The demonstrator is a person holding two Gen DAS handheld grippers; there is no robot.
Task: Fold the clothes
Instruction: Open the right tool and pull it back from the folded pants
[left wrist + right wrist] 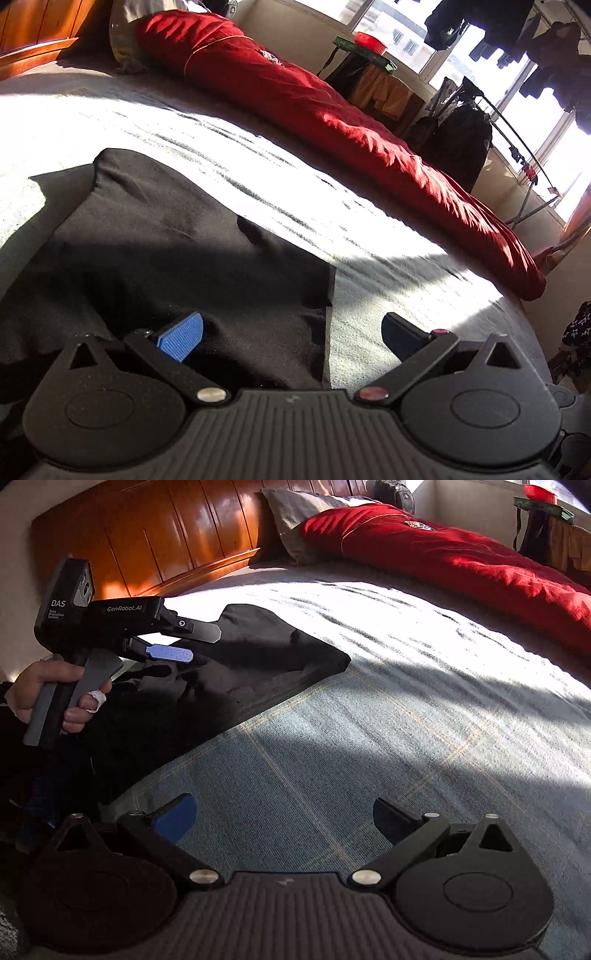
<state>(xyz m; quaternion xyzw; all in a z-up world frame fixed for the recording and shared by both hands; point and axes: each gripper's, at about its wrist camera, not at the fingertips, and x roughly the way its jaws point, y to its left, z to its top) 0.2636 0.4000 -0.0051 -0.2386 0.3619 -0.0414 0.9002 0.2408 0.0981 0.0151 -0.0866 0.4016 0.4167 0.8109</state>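
Both my grippers gape over the bed (332, 738), holding nothing.

My left gripper (291, 338) hangs above the black garment (166, 240), jaws apart, straddling its right edge. My right gripper (284, 821) has its jaws wide over bare cover just right of that garment. Open cover runs from the garment to the red quilt (461, 557) along the far side. The garment lies flat and dark, lightly wrinkled, one corner pointing toward the quilt, half in shadow.

black garment (177, 236), red quilt (332, 110), grey-blue bedspread (332, 746)
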